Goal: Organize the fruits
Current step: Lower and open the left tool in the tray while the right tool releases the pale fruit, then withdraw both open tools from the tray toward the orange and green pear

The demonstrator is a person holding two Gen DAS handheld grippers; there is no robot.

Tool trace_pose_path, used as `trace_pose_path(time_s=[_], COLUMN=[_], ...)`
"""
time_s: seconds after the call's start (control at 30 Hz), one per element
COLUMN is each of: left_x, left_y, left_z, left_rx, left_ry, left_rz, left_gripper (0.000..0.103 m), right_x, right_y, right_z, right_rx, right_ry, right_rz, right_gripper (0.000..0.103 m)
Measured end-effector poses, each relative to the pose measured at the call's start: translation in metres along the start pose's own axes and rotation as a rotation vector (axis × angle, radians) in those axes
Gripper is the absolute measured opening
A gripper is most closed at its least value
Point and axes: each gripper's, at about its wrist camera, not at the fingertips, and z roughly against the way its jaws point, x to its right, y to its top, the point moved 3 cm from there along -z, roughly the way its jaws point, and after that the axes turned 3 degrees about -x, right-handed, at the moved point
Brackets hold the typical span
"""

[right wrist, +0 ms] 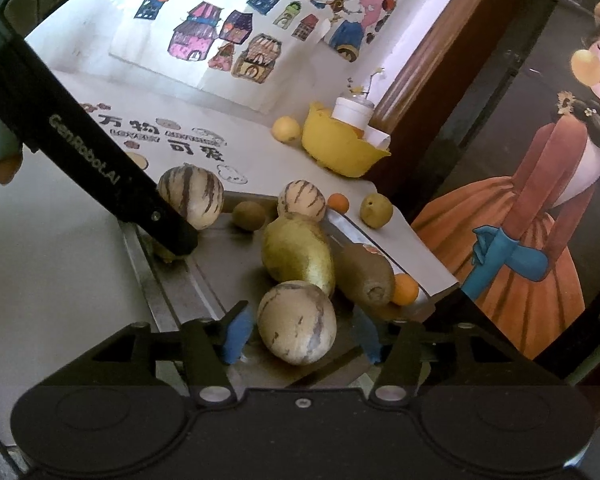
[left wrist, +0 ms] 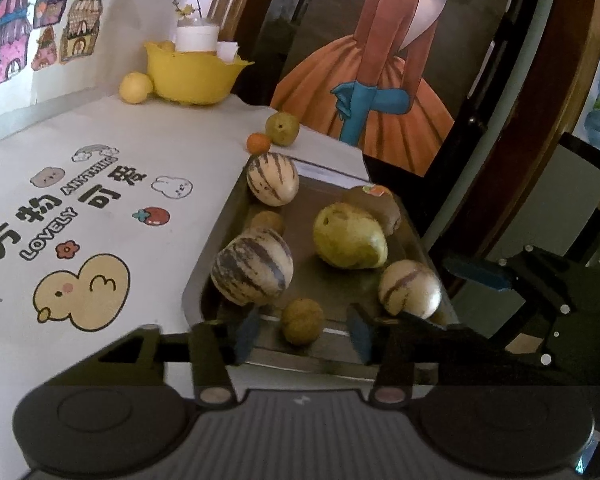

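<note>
A white tablecloth [left wrist: 148, 152] covered the table, printed with cartoon animals, a duck and dark lettering. Behind the table, a pale wall [right wrist: 100, 40] carried a sheet of coloured house drawings [right wrist: 220, 36], with a cartoon picture of a teddy bear and children [right wrist: 348, 4] pinned beside it. To the right of the table stood a brown wooden frame [right wrist: 424, 64], and beyond that a large dark painting [left wrist: 380, 64] of a figure in an orange dress with blue gloves. Soft daylight fell across the tablecloth nearest the wall, while the area around the painting stayed dim.
</note>
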Motion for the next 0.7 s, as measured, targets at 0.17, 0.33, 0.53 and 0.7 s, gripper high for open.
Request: trace_pose_path(time_s=[0.17,0.33,0.53,0.7], left_x=[0.005,0.007,0.011,0.013], left_y=[0.000,0.000,-0.001,-0.008], left_z=[0.010,0.026,0.050,0.069], left_rx=[0.012,0.039,0.081,0.118], left_ry=[-0.020,-0.027,-0.031,-0.001], left_rz=[-0.001,0.009,0.009,-0.013], left_gripper=[0.066,0.081,0.102,0.102], right_x=[0.003,0.002,0.002,-0.007], right_y=[0.002,0.003,0.006,0.011], right_z=[0.015,0.034,0.056,0.073], right_rx=[0.009,0.023,0.040,0.054], right_ry=[-0.002,-0.021,-0.034,-0.045], right_rz=[-0.068,-0.119,-0.230,-0.266], right_gripper=[0.064,0.076,0.090,0.101])
